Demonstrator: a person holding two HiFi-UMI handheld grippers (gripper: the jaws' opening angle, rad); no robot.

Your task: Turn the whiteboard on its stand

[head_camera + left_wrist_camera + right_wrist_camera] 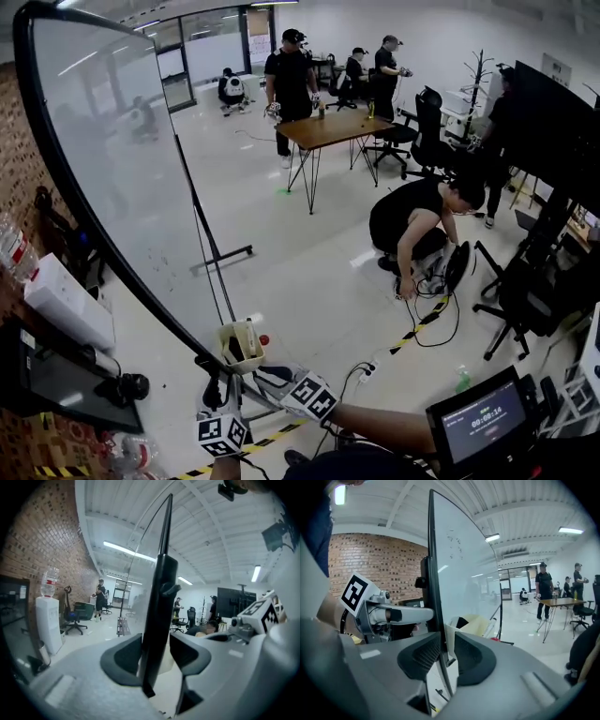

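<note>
The whiteboard (pixel 122 178) is a tall glassy panel in a black frame, seen edge-on and leaning across the left of the head view; its stand's leg (pixel 220 258) rests on the floor behind it. Both grippers are at its lower corner beside a yellow pen tray (pixel 241 344). My left gripper (pixel 154 656) straddles the black frame (pixel 161 588); the left pad lies against it and a sliver of gap shows at the right pad. My right gripper (pixel 443 656) is shut on the board's edge (pixel 432 573), pads against both sides. In the head view the left gripper (pixel 216 392) sits just left of the right gripper (pixel 265 377).
A person (pixel 422 220) crouches over cables on the floor to the right. Behind stands a wooden table (pixel 328 127) with several people around it. Office chairs (pixel 511 300) and a small screen (pixel 483 422) are at the right. A white box (pixel 66 305) lies by the brick wall.
</note>
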